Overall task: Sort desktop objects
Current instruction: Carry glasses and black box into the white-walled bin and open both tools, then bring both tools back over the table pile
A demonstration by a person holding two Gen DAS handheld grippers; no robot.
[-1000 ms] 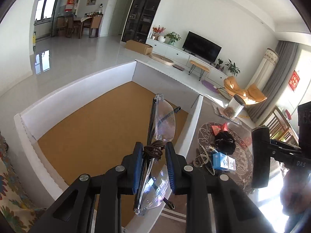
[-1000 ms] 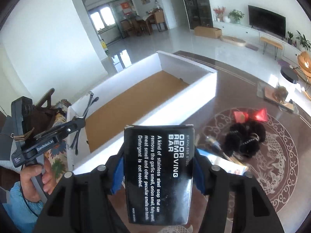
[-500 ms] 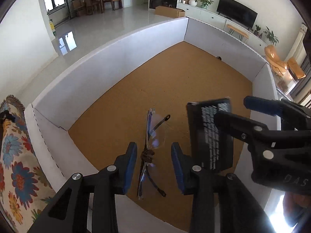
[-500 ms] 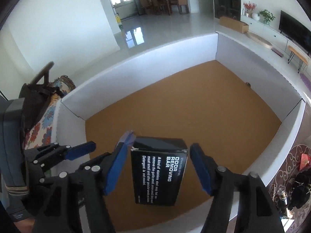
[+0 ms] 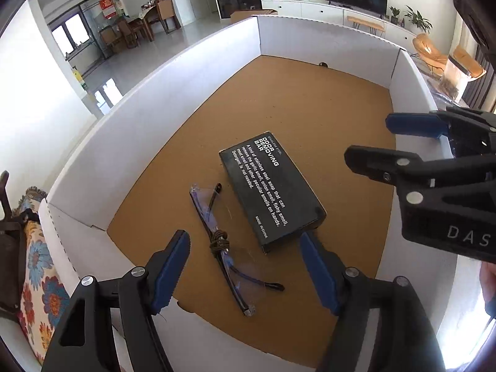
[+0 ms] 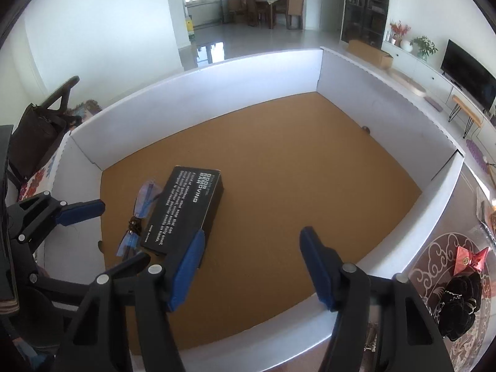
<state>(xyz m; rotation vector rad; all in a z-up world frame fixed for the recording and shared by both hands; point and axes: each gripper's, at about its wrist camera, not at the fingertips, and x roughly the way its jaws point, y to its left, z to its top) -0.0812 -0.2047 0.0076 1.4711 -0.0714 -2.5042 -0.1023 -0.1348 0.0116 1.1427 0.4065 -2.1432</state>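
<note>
Glasses (image 5: 221,241) and black box (image 5: 272,189) lie side by side on the white bin's (image 5: 161,99) cork floor, so lift your empty left claw (image 5: 245,266), jaws just opening, and right claw (image 6: 251,263), spread but narrowing, straight up.

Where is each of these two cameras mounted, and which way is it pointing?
Left wrist view: sits on the left gripper, looking down into the white box at the glasses and black carton; its own open fingers show, and the right gripper enters from the right.
Right wrist view: sits on the right gripper, looking down into the same box; its open fingers show, the left gripper at left.
Shared: box, carton, glasses.
</note>
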